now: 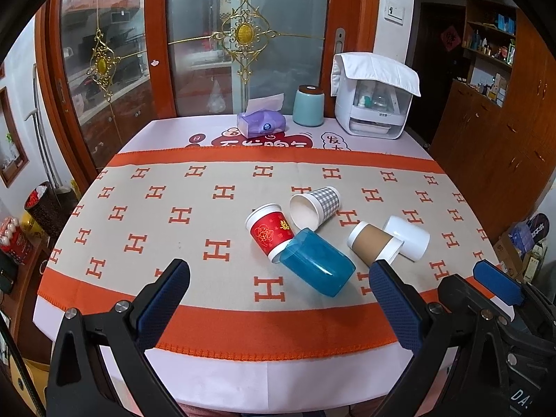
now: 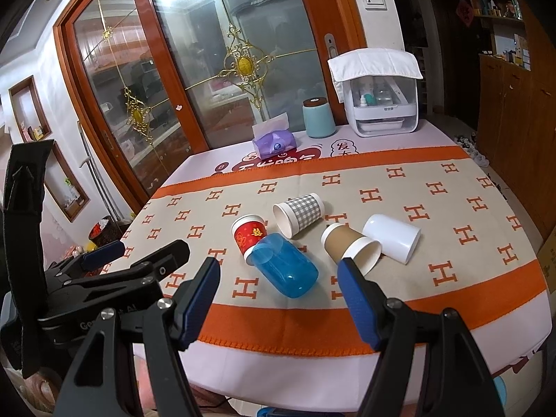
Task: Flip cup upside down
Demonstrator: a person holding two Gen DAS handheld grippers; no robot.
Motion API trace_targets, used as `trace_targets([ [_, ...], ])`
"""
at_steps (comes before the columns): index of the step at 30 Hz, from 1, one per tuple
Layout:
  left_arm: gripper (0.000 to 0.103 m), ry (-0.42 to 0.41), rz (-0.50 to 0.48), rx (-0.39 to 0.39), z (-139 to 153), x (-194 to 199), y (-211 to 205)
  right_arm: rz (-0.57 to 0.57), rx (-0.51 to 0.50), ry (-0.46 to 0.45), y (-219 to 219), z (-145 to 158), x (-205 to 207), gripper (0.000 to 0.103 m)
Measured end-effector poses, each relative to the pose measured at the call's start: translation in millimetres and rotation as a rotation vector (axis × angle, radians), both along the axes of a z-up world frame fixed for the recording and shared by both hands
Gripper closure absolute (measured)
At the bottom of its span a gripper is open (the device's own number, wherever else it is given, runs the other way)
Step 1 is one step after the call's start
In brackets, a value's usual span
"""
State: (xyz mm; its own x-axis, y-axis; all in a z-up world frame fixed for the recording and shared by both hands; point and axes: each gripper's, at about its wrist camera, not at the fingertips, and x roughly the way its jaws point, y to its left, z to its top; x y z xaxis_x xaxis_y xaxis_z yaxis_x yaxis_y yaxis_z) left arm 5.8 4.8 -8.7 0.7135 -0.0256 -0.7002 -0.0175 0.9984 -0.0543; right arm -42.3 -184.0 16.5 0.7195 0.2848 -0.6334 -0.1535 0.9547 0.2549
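Left gripper (image 1: 279, 288) level above the near table edge, jaws wide and holding nothing, right gripper (image 2: 279, 286) just beside it, also wide and holding nothing, five cups on their sides mid-table, blue cup (image 1: 314, 266) nearest, touching red cup (image 1: 269, 231), checked cup (image 1: 314, 205) behind, brown cup (image 1: 373, 245) and white cup (image 1: 406, 236) at right.

both wrist views look down from beyond the near edge of the table (image 1: 215, 375) toward the glass doors (image 1: 243, 34), well back, side by side, sharing the whole tabletop.
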Motion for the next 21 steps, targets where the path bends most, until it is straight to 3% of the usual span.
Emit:
trace_targets([
  [21,0.001,0.005,-0.001,-0.003,0.5,0.8,0.8,0.0,0.002,0.0,-1.0,0.7,0.4,0.033],
])
